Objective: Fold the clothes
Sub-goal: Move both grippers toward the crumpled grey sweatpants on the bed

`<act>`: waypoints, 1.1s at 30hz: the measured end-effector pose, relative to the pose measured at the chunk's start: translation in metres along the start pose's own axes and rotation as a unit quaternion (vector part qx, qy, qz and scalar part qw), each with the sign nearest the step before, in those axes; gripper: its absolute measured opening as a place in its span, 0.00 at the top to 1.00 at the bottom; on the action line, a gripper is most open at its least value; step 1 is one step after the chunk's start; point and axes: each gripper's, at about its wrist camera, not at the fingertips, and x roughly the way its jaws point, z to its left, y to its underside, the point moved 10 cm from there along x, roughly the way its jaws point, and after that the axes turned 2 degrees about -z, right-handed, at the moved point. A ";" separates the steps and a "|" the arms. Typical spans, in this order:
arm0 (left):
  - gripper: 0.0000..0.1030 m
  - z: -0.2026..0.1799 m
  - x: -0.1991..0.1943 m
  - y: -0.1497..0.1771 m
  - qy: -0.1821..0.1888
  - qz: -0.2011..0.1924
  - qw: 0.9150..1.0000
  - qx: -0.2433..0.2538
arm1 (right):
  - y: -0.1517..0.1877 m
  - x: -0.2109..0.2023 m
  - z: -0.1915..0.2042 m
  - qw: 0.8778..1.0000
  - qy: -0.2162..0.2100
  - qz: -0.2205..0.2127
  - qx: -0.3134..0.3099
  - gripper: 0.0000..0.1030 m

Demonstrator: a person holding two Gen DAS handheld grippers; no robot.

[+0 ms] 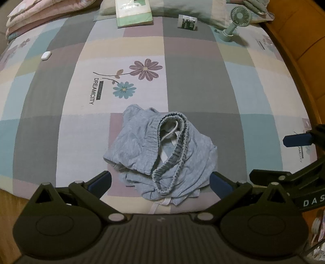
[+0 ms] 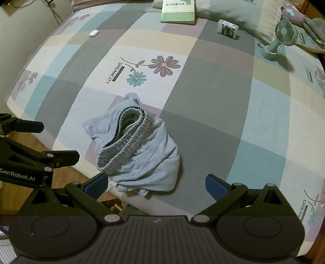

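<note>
Two grippers, fingers wide apart, empty | crumpled shorts (image 1: 160, 150) lie beyond, untouched

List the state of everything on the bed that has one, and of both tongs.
Shorts: crumpled heap, unfolded, waistband gaping, near the bed's front edge.
Book: closed, lying flat.
Fan: standing on its base; whether it runs, cannot tell.
Small box: closed, lying on the sheet.
White case: closed.
Left tongs: open, empty, above the shorts.
Right tongs: open, empty.

"DREAMCITY" on bedsheet (image 1: 191, 85); "GenRobot.AI" on left claw (image 2: 43, 142).
</note>
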 end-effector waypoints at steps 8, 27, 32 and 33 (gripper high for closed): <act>0.01 -0.002 0.002 -0.001 -0.003 0.004 1.000 0.002 | 0.001 -0.002 -0.001 1.000 -0.005 -0.002 0.001 0.00; 0.01 0.000 -0.016 -0.005 -0.032 -0.023 0.999 -0.020 | 0.003 -0.002 -0.006 0.999 -0.016 -0.013 -0.045 0.00; 0.01 0.000 -0.024 -0.017 -0.052 -0.036 0.998 -0.019 | -0.005 -0.006 -0.006 0.996 -0.031 -0.016 -0.078 0.00; 0.01 0.000 -0.025 -0.019 -0.054 -0.037 0.998 -0.020 | -0.006 -0.007 -0.007 0.996 -0.033 -0.017 -0.083 0.00</act>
